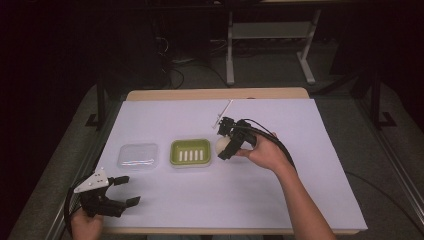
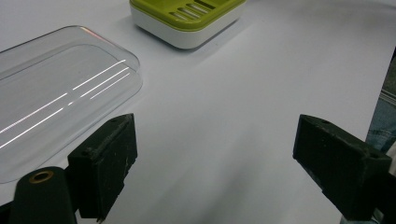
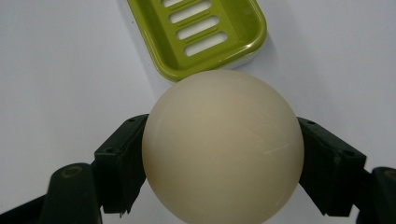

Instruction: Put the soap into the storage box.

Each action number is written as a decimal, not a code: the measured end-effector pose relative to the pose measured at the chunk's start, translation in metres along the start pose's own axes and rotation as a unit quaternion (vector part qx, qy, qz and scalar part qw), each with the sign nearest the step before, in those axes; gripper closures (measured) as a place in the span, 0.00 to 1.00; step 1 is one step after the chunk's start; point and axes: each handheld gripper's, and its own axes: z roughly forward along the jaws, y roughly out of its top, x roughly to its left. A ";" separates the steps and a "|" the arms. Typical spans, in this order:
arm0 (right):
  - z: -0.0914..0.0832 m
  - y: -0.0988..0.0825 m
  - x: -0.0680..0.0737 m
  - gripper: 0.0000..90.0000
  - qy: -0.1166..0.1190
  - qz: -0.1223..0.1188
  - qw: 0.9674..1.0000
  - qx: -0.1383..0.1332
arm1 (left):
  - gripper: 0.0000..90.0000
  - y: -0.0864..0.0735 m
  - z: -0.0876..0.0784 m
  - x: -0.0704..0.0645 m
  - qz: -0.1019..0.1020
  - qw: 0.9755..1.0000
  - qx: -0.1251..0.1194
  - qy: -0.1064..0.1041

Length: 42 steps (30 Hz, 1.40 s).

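the right tongs (image 3: 223, 154) clamp a smooth, cream-coloured round soap (image 3: 223, 147) just beside the green slotted soap dish (image 3: 205, 35) on the table (image 1: 280, 190). the left tongs (image 2: 215, 158) gape apart near the clear lid (image 2: 51, 88).

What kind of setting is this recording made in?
Probably a lab or workshop data-collection bench, not a home: a table covered in plain white sheet, cables on the floor behind it, metal frame legs, and dark surroundings.

Right gripper (image 1: 223, 145) clamped, apparently mid-table, left gripper (image 1: 125, 191) jaws wide apart
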 end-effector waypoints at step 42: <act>0.007 0.062 0.012 0.26 0.009 -0.039 0.999 0.008 | 0.14 0.000 -0.001 0.000 -0.002 1.000 -0.002 -0.001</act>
